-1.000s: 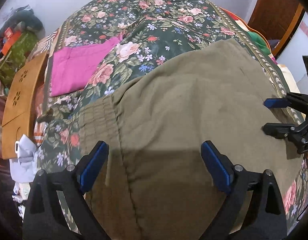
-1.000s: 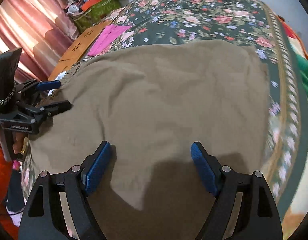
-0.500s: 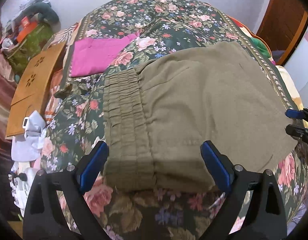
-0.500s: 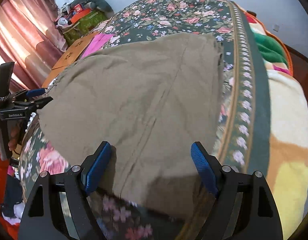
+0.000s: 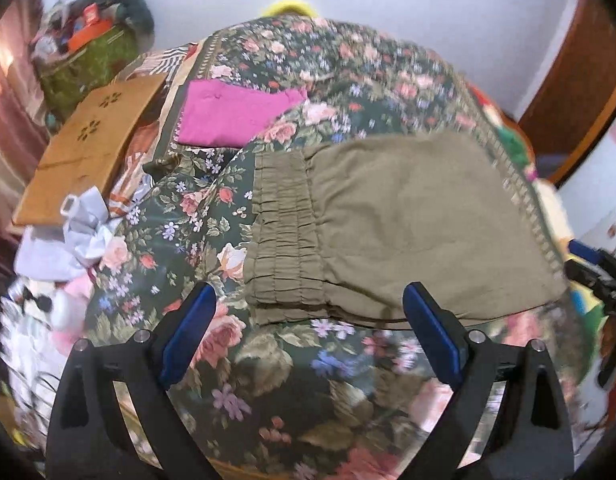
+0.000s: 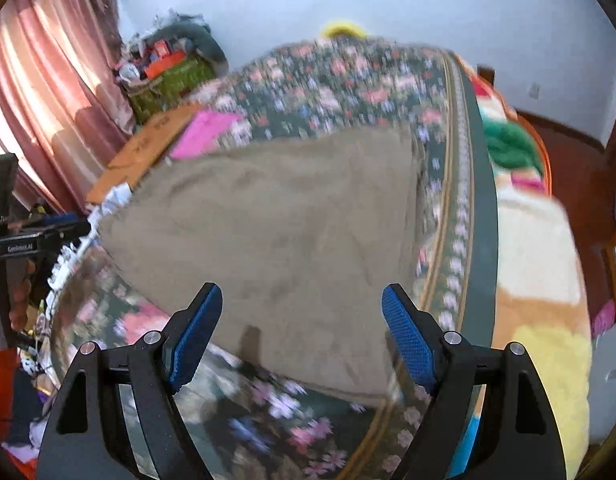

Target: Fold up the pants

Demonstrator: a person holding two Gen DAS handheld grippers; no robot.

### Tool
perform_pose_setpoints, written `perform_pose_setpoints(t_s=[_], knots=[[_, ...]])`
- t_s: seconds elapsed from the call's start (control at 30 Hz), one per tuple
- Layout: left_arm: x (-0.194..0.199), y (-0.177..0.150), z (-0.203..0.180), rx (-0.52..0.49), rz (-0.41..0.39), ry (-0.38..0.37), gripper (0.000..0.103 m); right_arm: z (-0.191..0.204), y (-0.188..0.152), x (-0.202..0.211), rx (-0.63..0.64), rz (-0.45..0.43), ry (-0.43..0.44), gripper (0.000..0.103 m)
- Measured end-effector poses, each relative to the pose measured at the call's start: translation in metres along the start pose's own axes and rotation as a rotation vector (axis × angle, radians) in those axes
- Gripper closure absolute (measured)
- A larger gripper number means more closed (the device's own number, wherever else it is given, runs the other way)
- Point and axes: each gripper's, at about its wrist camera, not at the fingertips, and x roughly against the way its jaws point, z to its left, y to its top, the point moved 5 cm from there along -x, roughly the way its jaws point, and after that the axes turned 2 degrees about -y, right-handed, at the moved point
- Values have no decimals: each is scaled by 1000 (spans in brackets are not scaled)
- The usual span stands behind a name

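Note:
The olive-green pants [image 5: 404,224] lie folded flat on the floral bedspread [image 5: 268,380], elastic waistband [image 5: 286,236] at the left. They also show in the right wrist view [image 6: 276,232], blurred. My left gripper [image 5: 308,328] is open and empty, held above the bed, short of the pants' near edge. My right gripper [image 6: 302,332] is open and empty, above the pants' near right corner. Each gripper shows at the edge of the other's view: the right one [image 5: 600,272], the left one [image 6: 40,232].
A folded magenta garment [image 5: 236,112] lies farther back on the bed. A wooden board [image 5: 88,148] and crumpled white cloth [image 5: 76,232] sit at the left edge. A green bag with clutter [image 6: 168,80] and pink curtains [image 6: 40,96] stand left. Coloured blankets [image 6: 536,248] lie right.
Both grippers have pulled back and up from the pants, which now lie farther off on the bed. The views have widened to take in the wall and room.

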Motion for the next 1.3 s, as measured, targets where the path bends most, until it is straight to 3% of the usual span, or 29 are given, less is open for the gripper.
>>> perform_pose_setpoints(t_s=[0.23, 0.47, 0.57, 0.7, 1.0, 1.17, 1.3], knots=[[1, -12, -5, 110, 33, -101, 8, 41, 19, -9, 76, -67, 41, 22], [-29, -35, -24, 155, 153, -255, 8, 56, 11, -55, 134, 36, 52, 22], [-32, -34, -31, 135, 154, -262, 7, 53, 3, -69, 161, 98, 41, 22], [-40, -30, -32, 174, 163, -346, 1, 49, -3, -71, 125, 124, 90, 22], [-70, -4, -26, 248, 175, -416, 1, 50, -12, -71, 90, 126, 142, 21], [-77, 4, -19, 238, 160, -333, 26, 49, -14, -72, 85, 123, 155, 20], [-85, 10, -11, 293, 160, -343, 29, 47, -15, -73, 65, 128, 172, 20]])
